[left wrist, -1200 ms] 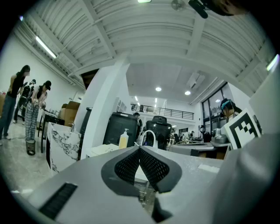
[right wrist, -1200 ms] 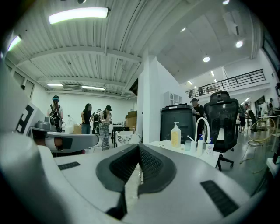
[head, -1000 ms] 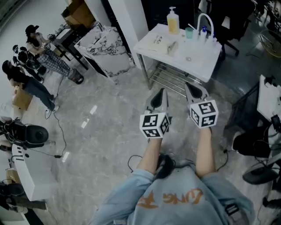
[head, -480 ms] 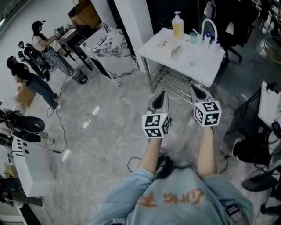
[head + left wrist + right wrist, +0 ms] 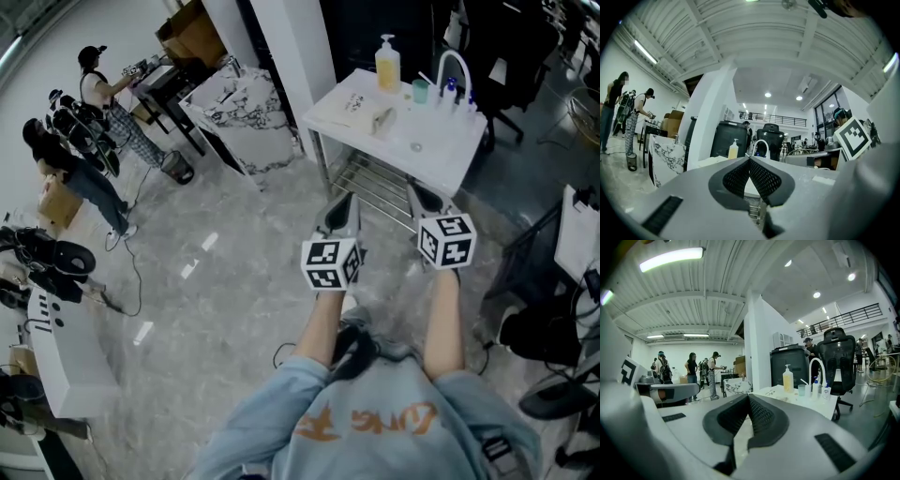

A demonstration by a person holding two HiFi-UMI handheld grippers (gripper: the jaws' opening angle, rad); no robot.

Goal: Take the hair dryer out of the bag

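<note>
Facing the white table (image 5: 452, 153), left gripper (image 5: 344, 206) and right gripper (image 5: 423, 196) hung near it, jaws pressed together, empty.

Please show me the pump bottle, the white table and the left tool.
pump bottle (image 5: 387, 66), head view, on its yellow body.
white table (image 5: 450, 152), head view, on a bare part of its top.
left tool (image 5: 749, 159), left gripper view, where its shut fingertips meet.

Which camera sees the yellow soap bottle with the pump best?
The right gripper view: the soap bottle stands side-on, pump and yellow body plain, on the white table. The head view shows it from above, at the table's far edge. The left gripper view shows it small and dim.
</note>
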